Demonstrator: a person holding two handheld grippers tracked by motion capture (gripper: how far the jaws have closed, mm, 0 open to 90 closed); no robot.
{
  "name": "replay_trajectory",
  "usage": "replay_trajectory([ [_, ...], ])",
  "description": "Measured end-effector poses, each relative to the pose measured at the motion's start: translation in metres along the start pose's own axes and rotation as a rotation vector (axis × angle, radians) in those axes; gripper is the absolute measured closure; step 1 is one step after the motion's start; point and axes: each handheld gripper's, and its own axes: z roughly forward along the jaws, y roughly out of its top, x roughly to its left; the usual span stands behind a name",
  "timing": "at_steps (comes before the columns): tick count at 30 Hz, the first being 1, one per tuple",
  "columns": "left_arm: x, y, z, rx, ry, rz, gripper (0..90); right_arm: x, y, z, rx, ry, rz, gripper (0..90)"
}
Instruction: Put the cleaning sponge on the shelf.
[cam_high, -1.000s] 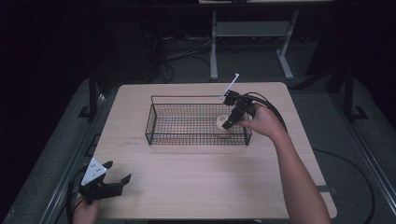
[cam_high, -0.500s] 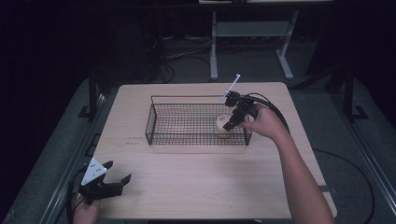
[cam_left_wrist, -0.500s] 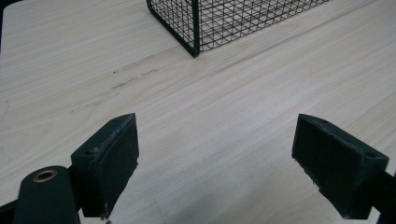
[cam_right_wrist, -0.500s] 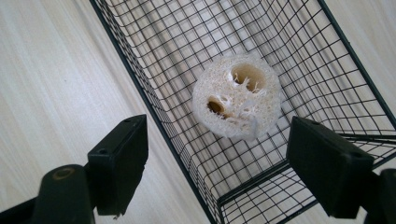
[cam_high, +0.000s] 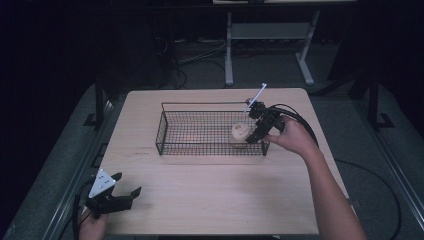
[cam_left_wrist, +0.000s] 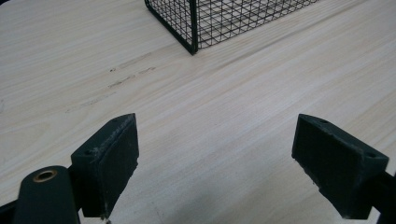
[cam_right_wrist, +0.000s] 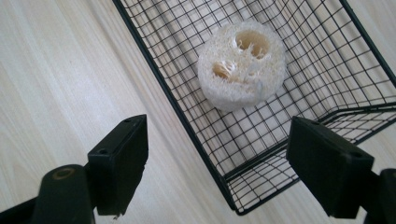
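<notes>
A round, pale loofah sponge (cam_high: 240, 132) (cam_right_wrist: 241, 65) lies inside the black wire basket (cam_high: 165, 129) (cam_right_wrist: 154, 70), near its right end. My right gripper (cam_high: 253, 128) (cam_right_wrist: 224, 172) hovers at that end of the basket, open, with its jaws spread across the basket's corner and nothing between them; the loofah lies a little beyond the tips. My left gripper (cam_high: 129, 184) (cam_left_wrist: 215, 158) stays low over the table's front left corner, open and holding nothing. In the left gripper view the near corner of the basket (cam_left_wrist: 194, 28) stands ahead of it.
The light wooden table (cam_high: 215, 200) has bare board in front of the basket. The left part of the basket holds nothing that I can see. Dark floor, cables and a white stand (cam_high: 230, 55) lie beyond the table's far edge.
</notes>
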Motion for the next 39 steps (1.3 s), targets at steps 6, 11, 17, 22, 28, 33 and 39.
replay_trajectory([
  [6, -0.001, 0.0, 0.001, 0.002, -0.003, 0.0, 14.0, 0.001, -0.009, -0.004, 0.003, -0.006, 0.004, 20.4],
  [11, -0.001, 0.0, 0.001, 0.003, -0.003, 0.001, 14.0, 0.004, -0.013, -0.006, 0.006, -0.004, 0.009, 19.6],
  [17, -0.001, 0.0, 0.001, 0.0, -0.001, -0.001, 14.0, 0.008, -0.016, -0.008, 0.018, -0.011, 0.005, 18.8],
  [22, -0.001, 0.0, 0.0, 0.001, -0.001, 0.0, 14.0, 0.011, -0.019, -0.01, 0.022, -0.015, 0.002, 18.5],
  [28, -0.001, 0.0, 0.001, 0.005, -0.003, 0.003, 14.0, 0.013, -0.027, -0.013, 0.022, -0.02, 0.005, 19.0],
  [33, -0.002, 0.0, 0.001, 0.005, -0.004, 0.002, 14.0, 0.013, -0.037, -0.014, 0.015, -0.023, 0.011, 19.0],
  [39, -0.002, 0.001, 0.002, 0.005, -0.006, 0.003, 14.0, 0.014, -0.045, -0.013, 0.016, -0.019, 0.02, 19.0],
])
